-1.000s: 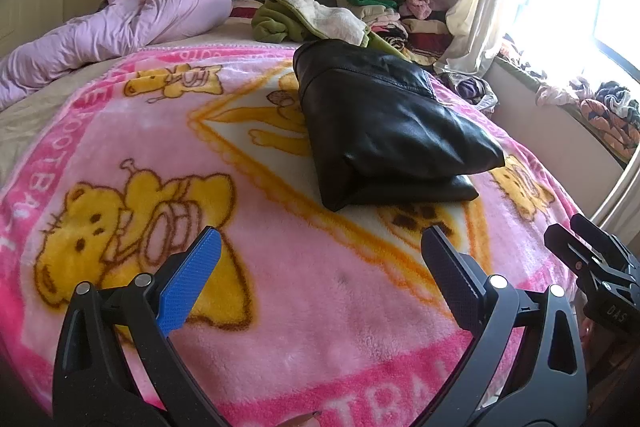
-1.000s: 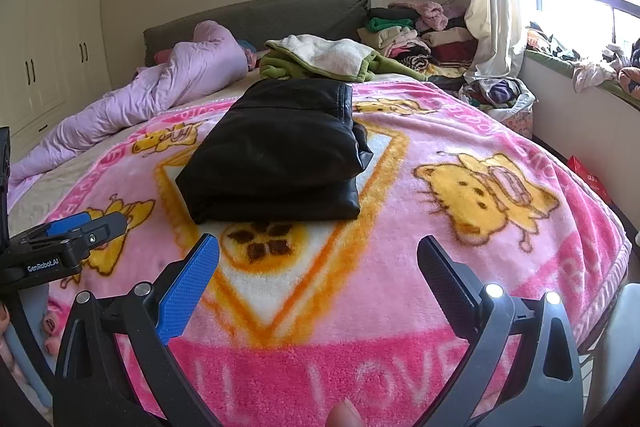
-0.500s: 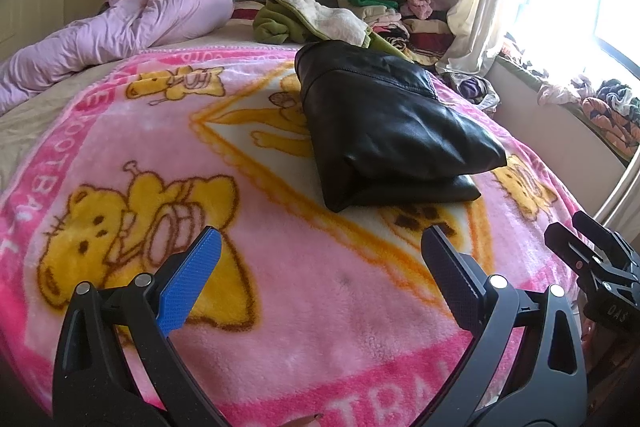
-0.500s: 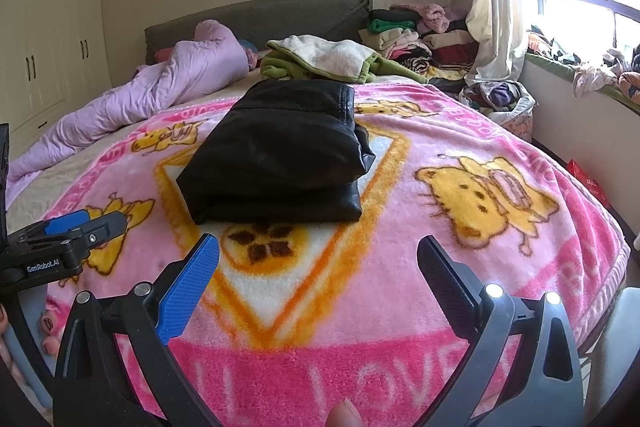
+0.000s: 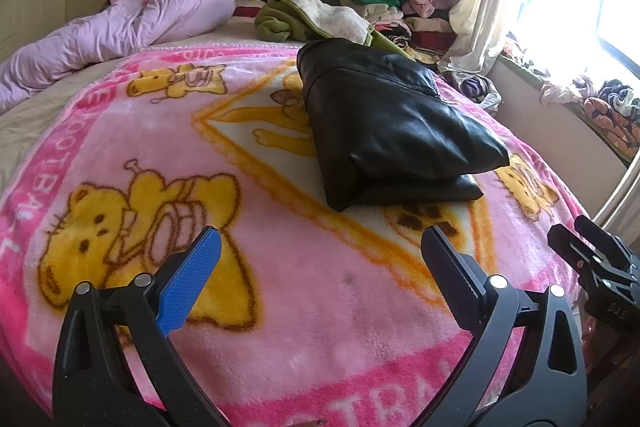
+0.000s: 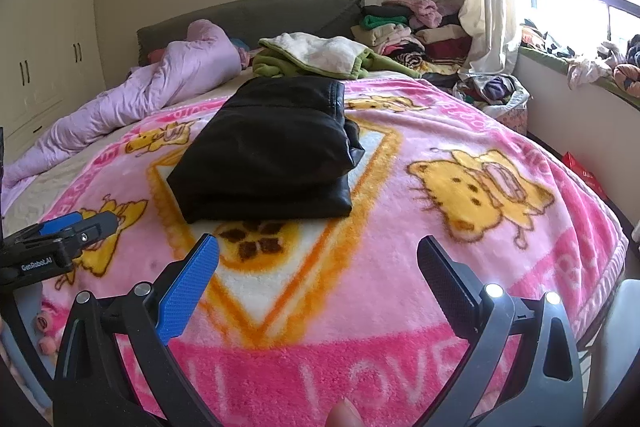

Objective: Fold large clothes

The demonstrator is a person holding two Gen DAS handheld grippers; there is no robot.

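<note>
A black leather jacket (image 5: pixel 384 123) lies folded into a thick rectangle in the middle of the pink cartoon blanket (image 5: pixel 168 147); the right wrist view has it (image 6: pixel 272 155) straight ahead. My left gripper (image 5: pixel 320 259) hovers open over the blanket's near edge, well short of the jacket, nothing between its fingers. My right gripper (image 6: pixel 318 259) is likewise open and empty, in front of the jacket's folded edge. Each gripper shows in the other's view, the right one (image 5: pixel 592 259) at the far right, the left one (image 6: pixel 60 239) at the far left.
A crumpled lilac duvet (image 5: pixel 132 23) lies at the head of the bed, beside a green and cream garment (image 6: pixel 320 57). A pile of folded clothes (image 6: pixel 412 31) sits by the headboard. More clothes crowd the window ledge (image 5: pixel 600 99). A basket of laundry (image 6: pixel 496 95) stands between bed and wall.
Both grippers have drifted very slightly; the jacket sits a touch lower and closer in the views. Nothing was gripped or released.
</note>
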